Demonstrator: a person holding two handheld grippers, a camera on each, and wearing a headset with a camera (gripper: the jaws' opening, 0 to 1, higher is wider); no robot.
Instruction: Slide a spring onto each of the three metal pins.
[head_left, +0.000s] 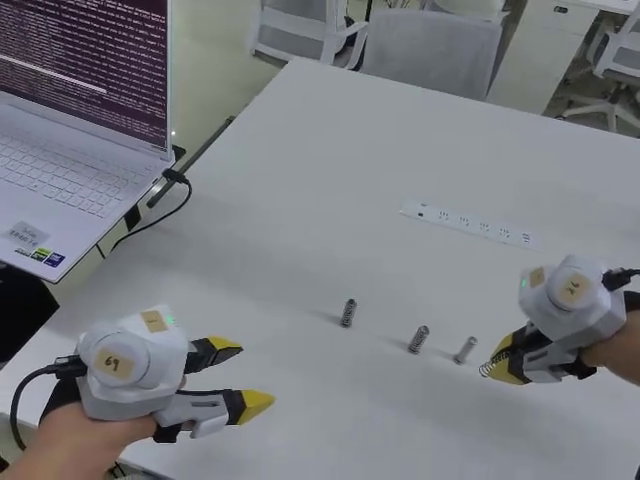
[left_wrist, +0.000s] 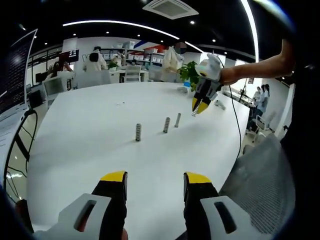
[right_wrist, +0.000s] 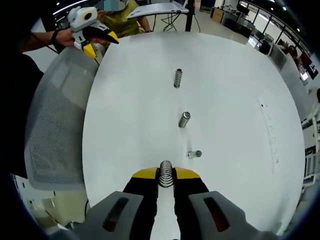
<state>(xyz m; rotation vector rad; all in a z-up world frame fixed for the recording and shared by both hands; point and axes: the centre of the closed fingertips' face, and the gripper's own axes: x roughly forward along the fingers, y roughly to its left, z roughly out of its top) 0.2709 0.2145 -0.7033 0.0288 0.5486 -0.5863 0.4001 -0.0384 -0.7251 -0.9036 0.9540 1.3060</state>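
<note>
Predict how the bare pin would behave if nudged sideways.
The bare pin stands slim and upright with no visible base, so it would probably tip. Being round, it might then roll. It looks metal, so likely stiff.

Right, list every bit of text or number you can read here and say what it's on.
"69", as best it reads: round sticker on the left gripper.
Too blurred to read: small sticker on the right gripper, which holds a spring.
Too small to read: text lines on the laptop screen; palm-rest stickers; marks on the power strip.
</note>
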